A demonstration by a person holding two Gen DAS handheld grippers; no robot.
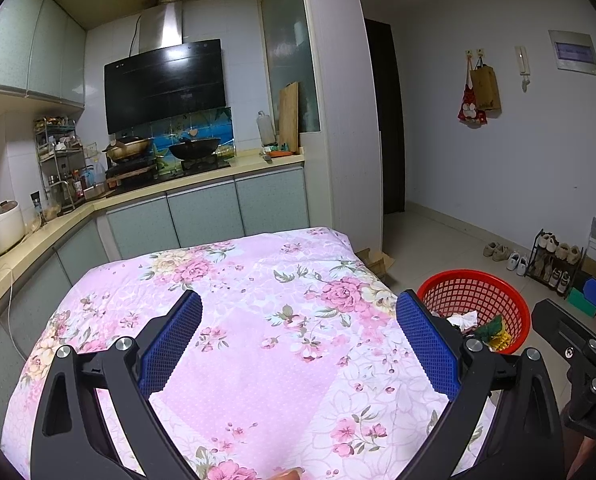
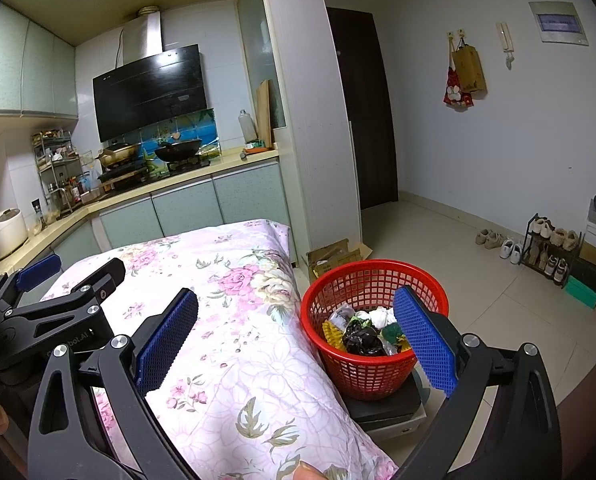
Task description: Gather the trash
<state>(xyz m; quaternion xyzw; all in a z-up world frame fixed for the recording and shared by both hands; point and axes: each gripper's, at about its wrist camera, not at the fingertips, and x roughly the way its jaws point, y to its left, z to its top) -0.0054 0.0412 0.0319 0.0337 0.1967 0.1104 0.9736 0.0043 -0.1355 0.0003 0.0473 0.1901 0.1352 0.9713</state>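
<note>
Your left gripper (image 1: 298, 332) hangs over the soft, flower-printed pink cloth (image 1: 257, 280), its black jaws spread wide and its ridged blue pads (image 1: 173, 344) gripping nothing. Your right gripper (image 2: 295, 340) gapes just as wide. The crumpled trash (image 2: 362, 332) sits in the round red plastic mesh basket (image 2: 338, 284) just beside the cloth's edge.

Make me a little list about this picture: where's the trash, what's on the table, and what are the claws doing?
trash: in the red basket, several crumpled pieces
basket: on a dark box beside the table
table: floral cloth, no trash seen on it
left claw: open, holding nothing
right claw: open, holding nothing
</note>
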